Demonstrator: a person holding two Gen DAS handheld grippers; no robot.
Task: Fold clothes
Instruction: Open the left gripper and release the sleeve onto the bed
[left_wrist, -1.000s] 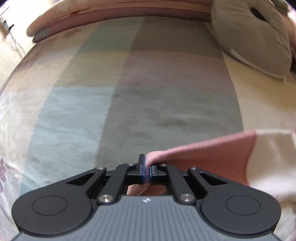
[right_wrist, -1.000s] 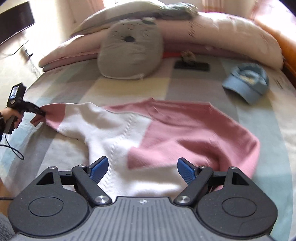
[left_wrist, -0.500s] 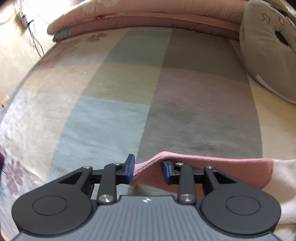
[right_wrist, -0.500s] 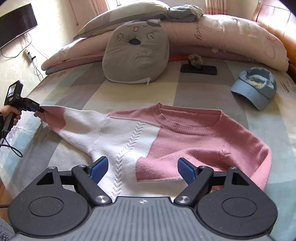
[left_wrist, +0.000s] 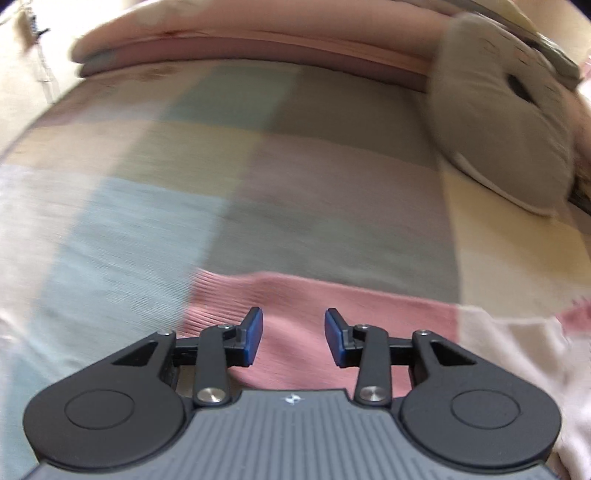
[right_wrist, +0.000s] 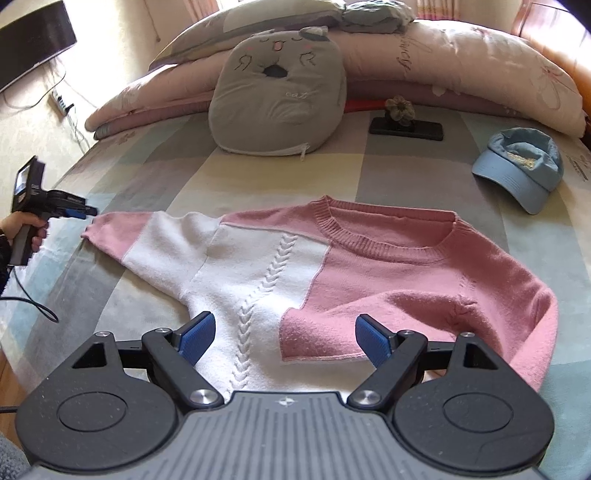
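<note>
Left wrist: left gripper (left_wrist: 293, 338) fingers opening over sweater (left_wrist: 317, 306) cuff, gripping nothing; right gripper (right_wrist: 284, 341) spread.

A: Where is the sweater (right_wrist: 332, 280) lying?

B: It lies flat on the checked bedspread (right_wrist: 406, 173), collar toward 12 o'clock. One half is white, the other pink.

A: And the right gripper (right_wrist: 284, 338)?

B: At 6 o'clock, over the hem, its blue jaws wide apart and nothing between them.

A: What is at 9 o'clock?

B: A hand (right_wrist: 22, 230) holds the left gripper (right_wrist: 88, 211) just beside the pink cuff; its jaws are opening.

A: Other things?

B: A grey cat cushion (right_wrist: 277, 96) at 12, a blue cap (right_wrist: 521, 168) at 2, a black phone (right_wrist: 406, 128) between them.
</note>
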